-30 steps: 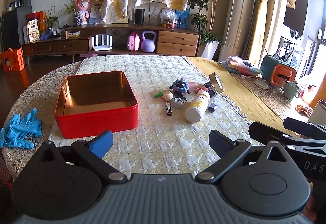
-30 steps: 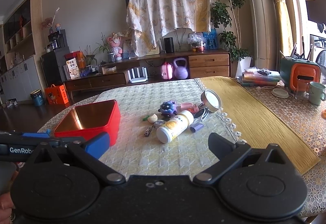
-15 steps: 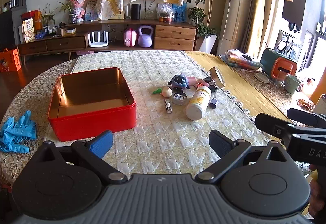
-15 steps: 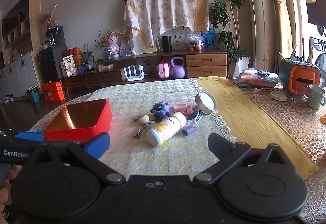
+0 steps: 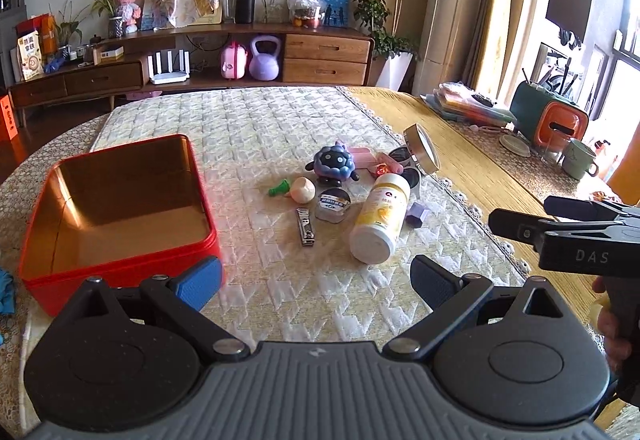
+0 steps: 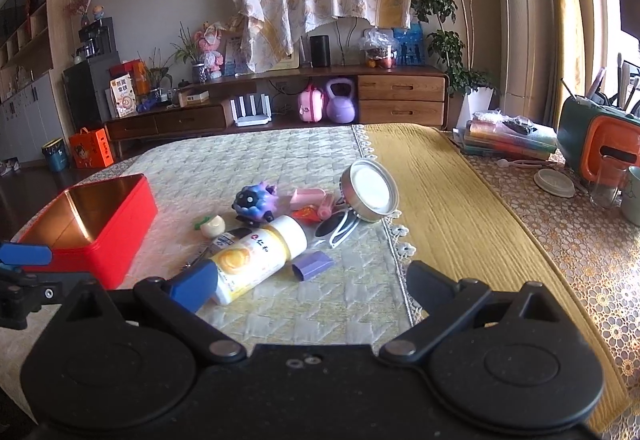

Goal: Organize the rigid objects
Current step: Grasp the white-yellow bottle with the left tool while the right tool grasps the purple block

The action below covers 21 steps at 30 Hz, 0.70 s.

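Both of your grippers have advanced toward the pile since the frames a second ago: the bottle and the tin now sit larger and lower in each view, and the right gripper (image 6: 308, 282) has closed in until its blue pad (image 6: 192, 286) is just beside the bottle's base. Reading: you are on approach for a first pick, with nothing yet moved. The left gripper (image 5: 316, 278) hangs spread wide and empty near the table's near edge, by the tin's near right corner; the right is likewise spread wide, holding nothing. One red tin (image 5: 116, 260), empty, sits toward the left edge of the quilted cloth. The pile lies to its right, near the cloth's lace border. Count: one white-and-yellow bottle (image 5: 380, 217) on its side, one nail clipper (image 5: 305, 226), one small round jar (image 5: 333, 204), one blue spiky toy (image 5: 334, 163), one cream ball with a green piece (image 5: 298, 189), one purple block (image 5: 417, 213), one round mirror (image 6: 370, 193) propped up, one pair of sunglasses (image 6: 338, 228). Pink and red bits behind the toy: probably three or so, too overlapped to count. All items remain outside the tin.
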Motion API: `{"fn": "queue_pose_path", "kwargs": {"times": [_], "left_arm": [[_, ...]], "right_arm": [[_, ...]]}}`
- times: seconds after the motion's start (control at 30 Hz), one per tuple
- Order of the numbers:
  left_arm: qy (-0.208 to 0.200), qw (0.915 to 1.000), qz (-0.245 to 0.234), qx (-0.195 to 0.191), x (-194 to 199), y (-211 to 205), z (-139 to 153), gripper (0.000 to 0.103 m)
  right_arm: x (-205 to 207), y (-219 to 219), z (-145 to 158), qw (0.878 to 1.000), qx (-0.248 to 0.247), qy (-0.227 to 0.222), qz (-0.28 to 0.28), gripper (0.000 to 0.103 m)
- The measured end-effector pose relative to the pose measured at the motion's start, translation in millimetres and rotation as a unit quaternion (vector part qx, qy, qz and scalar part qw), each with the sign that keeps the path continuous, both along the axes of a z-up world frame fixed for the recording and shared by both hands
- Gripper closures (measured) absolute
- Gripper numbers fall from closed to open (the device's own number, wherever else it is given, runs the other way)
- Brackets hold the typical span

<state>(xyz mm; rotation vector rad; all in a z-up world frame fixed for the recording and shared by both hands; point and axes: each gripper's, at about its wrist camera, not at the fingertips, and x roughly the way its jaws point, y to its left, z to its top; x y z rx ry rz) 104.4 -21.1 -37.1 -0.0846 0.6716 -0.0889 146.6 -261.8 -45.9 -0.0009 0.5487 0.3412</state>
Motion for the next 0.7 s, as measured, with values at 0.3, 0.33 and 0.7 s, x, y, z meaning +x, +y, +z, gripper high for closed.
{"fn": "queue_pose_path", "kwargs": {"times": [0.3, 0.33, 0.7], "left_arm": [[0.0, 0.9995, -0.03, -0.012, 50.4, -22.4, -22.7, 0.002], [0.005, 0.9995, -0.028, -0.01, 56.6, -24.4, -25.5, 0.002], [0.045, 0.9969, -0.062, -0.016, 107.4, -43.1, -46.5, 0.003]], "right_arm": [[52.0, 1.2, -34.0, 0.996, -0.042, 0.022, 0.081, 0.018], [55.6, 0.3, -35.5, 0.995, -0.042, 0.022, 0.09, 0.019], [82.6, 12.8, -53.1, 0.985, -0.06, 0.033, 0.159, 0.034]]}}
